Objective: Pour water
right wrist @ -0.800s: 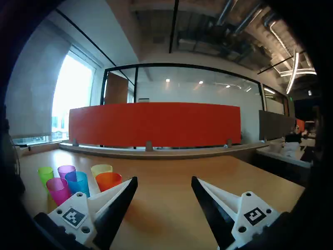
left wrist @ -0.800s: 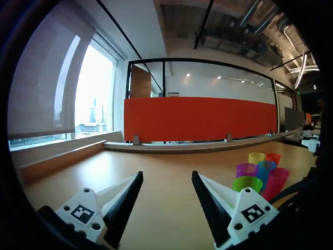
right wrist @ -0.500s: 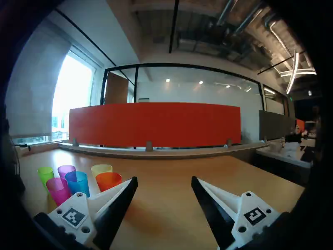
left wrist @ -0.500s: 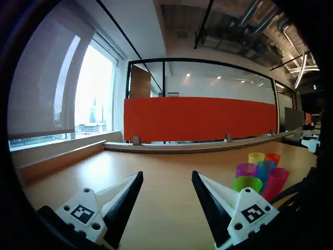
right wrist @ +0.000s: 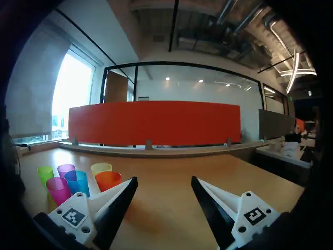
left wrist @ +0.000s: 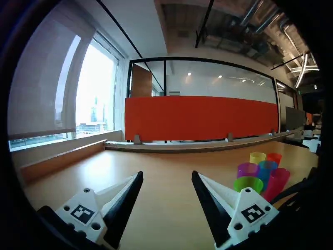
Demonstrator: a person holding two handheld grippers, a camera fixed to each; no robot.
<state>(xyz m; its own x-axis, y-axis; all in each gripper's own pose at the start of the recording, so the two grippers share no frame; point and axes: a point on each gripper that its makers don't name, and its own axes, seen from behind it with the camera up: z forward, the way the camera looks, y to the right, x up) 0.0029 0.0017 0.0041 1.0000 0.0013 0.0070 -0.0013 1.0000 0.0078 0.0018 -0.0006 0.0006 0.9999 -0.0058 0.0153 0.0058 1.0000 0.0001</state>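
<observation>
With left gripper (left wrist: 166,175) and right gripper (right wrist: 163,179) spread wide, empty, above a pale wooden tabletop (left wrist: 166,162); between them, a cluster of translucent coloured plastic cups (left wrist: 264,168) (right wrist: 78,182). Probably best: approach low, close on one outer cup, avoid knocking its neighbours.

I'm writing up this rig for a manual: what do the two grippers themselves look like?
They match. The left gripper and the right gripper each have two wedge-shaped fingers that taper to a point, black on the inner faces and white on the outer shells. Each white shell carries a square black-and-white marker and small round screw holes.
</observation>
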